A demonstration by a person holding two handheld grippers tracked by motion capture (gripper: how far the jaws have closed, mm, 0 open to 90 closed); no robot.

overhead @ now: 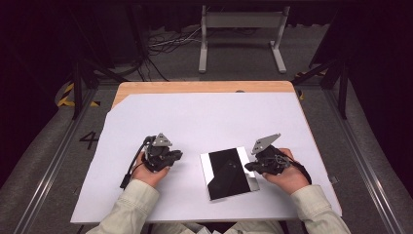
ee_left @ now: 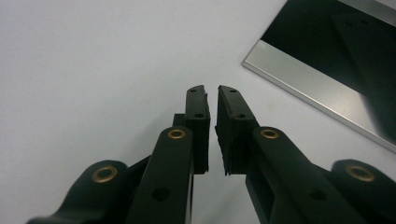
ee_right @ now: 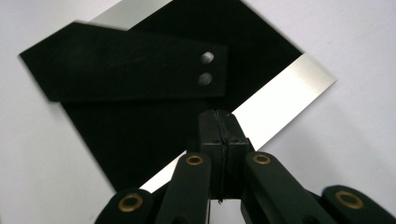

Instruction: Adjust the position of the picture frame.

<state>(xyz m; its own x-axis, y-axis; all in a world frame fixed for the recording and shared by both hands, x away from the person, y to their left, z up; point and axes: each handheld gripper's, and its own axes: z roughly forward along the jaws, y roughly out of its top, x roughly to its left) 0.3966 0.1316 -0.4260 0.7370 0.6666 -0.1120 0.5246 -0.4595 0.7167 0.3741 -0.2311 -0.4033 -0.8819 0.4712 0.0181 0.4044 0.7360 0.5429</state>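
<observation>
Lying flat on white sheet (overhead: 204, 122) over wooden table (overhead: 195, 87): black mirror-like panel (overhead: 228, 171) with silvery edge strips, between both grippers. Right gripper (overhead: 248, 167) at panel's right edge, jaws pressed together, nothing visibly pinched, tips over silver strip (ee_right: 285, 95). Left gripper (overhead: 179, 155) well apart to panel's left, jaws slightly parted over bare sheet, empty. Nothing between it and panel.

Black glossy panel (overhead: 228, 171) with silver edges lies flat.
</observation>
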